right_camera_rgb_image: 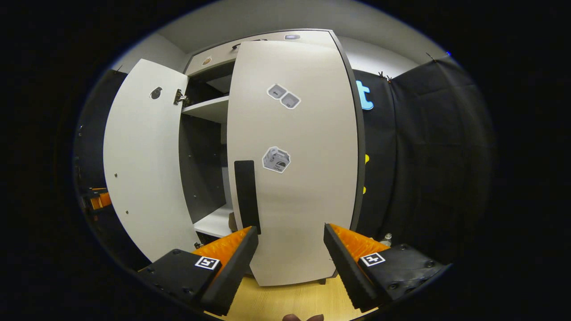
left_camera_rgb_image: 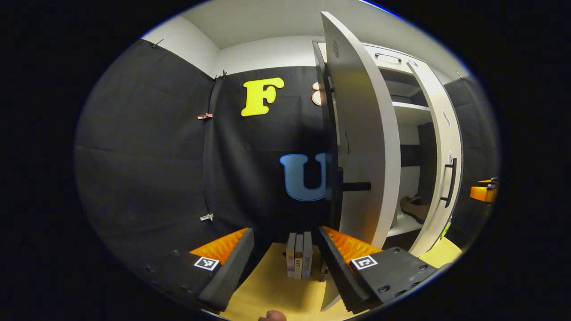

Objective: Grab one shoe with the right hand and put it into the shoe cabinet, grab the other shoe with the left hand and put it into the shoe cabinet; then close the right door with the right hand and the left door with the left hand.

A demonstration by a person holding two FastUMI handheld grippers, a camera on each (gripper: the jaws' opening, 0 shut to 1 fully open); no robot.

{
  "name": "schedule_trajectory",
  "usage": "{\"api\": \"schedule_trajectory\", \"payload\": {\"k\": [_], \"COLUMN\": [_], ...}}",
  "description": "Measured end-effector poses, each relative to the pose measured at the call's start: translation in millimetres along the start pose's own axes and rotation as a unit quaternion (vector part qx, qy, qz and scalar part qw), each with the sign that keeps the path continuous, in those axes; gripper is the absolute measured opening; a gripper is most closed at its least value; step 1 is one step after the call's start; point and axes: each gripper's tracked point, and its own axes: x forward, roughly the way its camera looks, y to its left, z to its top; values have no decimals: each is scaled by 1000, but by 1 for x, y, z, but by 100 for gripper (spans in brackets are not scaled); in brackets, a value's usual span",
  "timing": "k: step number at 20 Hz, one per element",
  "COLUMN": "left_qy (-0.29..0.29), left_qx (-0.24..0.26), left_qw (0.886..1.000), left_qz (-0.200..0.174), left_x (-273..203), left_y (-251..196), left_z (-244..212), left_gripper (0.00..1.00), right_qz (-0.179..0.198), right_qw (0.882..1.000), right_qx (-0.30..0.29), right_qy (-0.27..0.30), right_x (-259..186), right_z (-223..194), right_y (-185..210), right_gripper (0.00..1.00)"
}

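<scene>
Your left tool (left_camera_rgb_image: pixel 285 258) stands wide open with nothing between its two fingers. Ahead of it, between the fingers, three books (left_camera_rgb_image: pixel 299 255) stand upright on the wooden floor (left_camera_rgb_image: pixel 267 285), close against the cabinet's foot. Just right of the books, the left door (left_camera_rgb_image: pixel 361 147) rises edge-on over your right finger, swung well open, its black handle (left_camera_rgb_image: pixel 355 186) poking out sideways. Farther right, inside the cabinet (left_camera_rgb_image: pixel 410 111), you can count one shoe (left_camera_rgb_image: pixel 415 207) lying on the lower shelf (left_camera_rgb_image: pixel 403 225); whether a second lies behind it cannot be told. Beyond it the right door (left_camera_rgb_image: pixel 446 156) hangs partly open, and at the far right edge your other tool shows as an orange block.

Your right tool (right_camera_rgb_image: pixel 290 261) is likewise wide open and empty. To its left, the left door (right_camera_rgb_image: pixel 142 165) stands open, with two shelves visible in the gap. Straight ahead, the right door (right_camera_rgb_image: pixel 303 178) faces you, nearly shut, its black handle (right_camera_rgb_image: pixel 246 196) just above your left finger. Three stickers (right_camera_rgb_image: pixel 276 159) sit on that door.
</scene>
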Motion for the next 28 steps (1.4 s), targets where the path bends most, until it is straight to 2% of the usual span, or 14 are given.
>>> {"api": "schedule_trajectory", "payload": {"k": [2, 5, 8, 9, 10, 12, 13, 17, 18, 20, 21, 23, 25, 28], "left_qy": [5, 4, 8, 8, 8, 7, 7, 8, 6, 3, 0, -2, -1, 0], "left_qx": [-27, -10, -16, -15, -13, -8, -7, -8, -7, -7, -8, -8, -6, -14], "left_qw": [1000, 1000, 999, 999, 998, 998, 998, 995, 995, 994, 993, 991, 990, 989], "left_qz": [-2, -8, -40, -50, -55, -63, -68, -96, -101, -112, -119, -132, -138, -146], "left_x": [-5, -17, -25, -26, -29, -25, -28, -33, -30, -24, -22, -16, -11, -6], "left_y": [-8, -28, -62, -73, -83, -100, -107, -147, -154, -174, -184, -204, -218, -230], "left_z": [-3, -4, -3, -4, -3, -2, -2, -4, -3, -1, 0, 0, 0, 1], "left_gripper": [91, 93, 93, 89, 93, 89, 93, 93, 89, 94, 91, 94, 91, 94], "right_qz": [1, 1, 0, 1, 1, 2, 3, 3, 3, 2, 1, -3, -7, -9], "right_qw": [1000, 1000, 1000, 1000, 1000, 1000, 1000, 1000, 1000, 1000, 1000, 1000, 1000, 1000], "right_qx": [3, 5, 12, 14, 14, 13, 13, 18, 18, 17, 18, 22, 26, 26], "right_qy": [-3, -5, -5, -4, -4, -6, -6, -5, -5, -5, -6, -7, -8, -10], "right_x": [-3, -7, -11, -12, -14, -17, -18, -23, -25, -27, -28, -31, -32, -34], "right_z": [3, 4, 7, 6, 6, 7, 7, 6, 6, 5, 5, 5, 6, 8], "right_y": [-2, -6, -11, -12, -12, -15, -16, -20, -21, -24, -26, -30, -34, -38], "right_gripper": [98, 98, 98, 98, 98, 98, 98, 98, 98, 98, 98, 98, 98, 98]}}
